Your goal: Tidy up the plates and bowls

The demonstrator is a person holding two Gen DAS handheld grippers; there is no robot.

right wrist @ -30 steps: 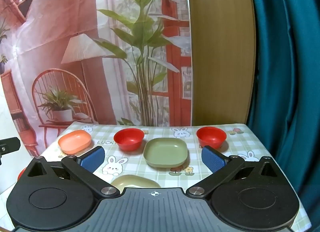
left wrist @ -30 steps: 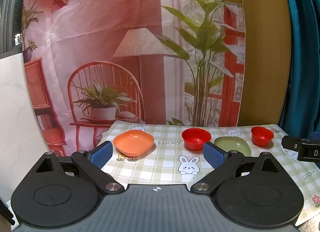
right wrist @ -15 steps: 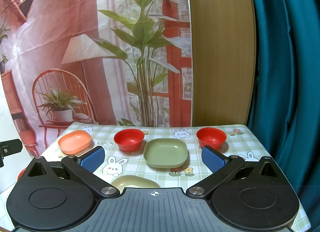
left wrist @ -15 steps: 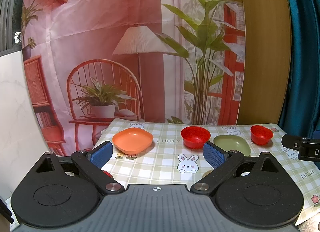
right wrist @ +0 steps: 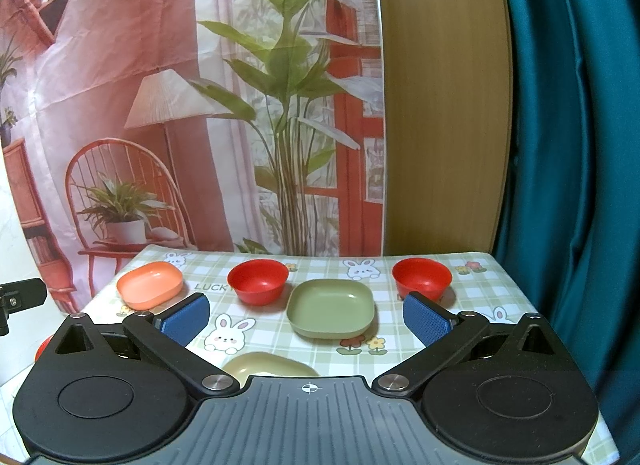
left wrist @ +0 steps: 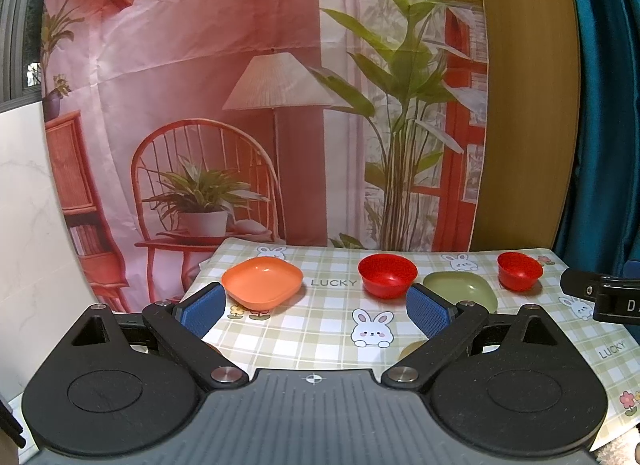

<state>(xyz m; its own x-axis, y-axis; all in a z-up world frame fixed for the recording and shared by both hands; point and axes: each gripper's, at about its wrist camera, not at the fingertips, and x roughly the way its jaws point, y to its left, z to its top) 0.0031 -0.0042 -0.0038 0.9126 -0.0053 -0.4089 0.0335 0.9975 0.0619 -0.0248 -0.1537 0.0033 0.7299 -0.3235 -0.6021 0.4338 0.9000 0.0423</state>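
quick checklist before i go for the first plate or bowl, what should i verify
1. Left gripper open and empty: ok.
2. Right gripper open and empty: ok.
3. Green plate upright, nothing in it, apart from both red bowls: ok.
4. Orange plate free at the cloth's far left: ok.
5. Red bowls upright and unstacked: ok.
6. Beige plate near the front edge, half hidden behind the right gripper body: cannot tell whether it is clear to grasp.
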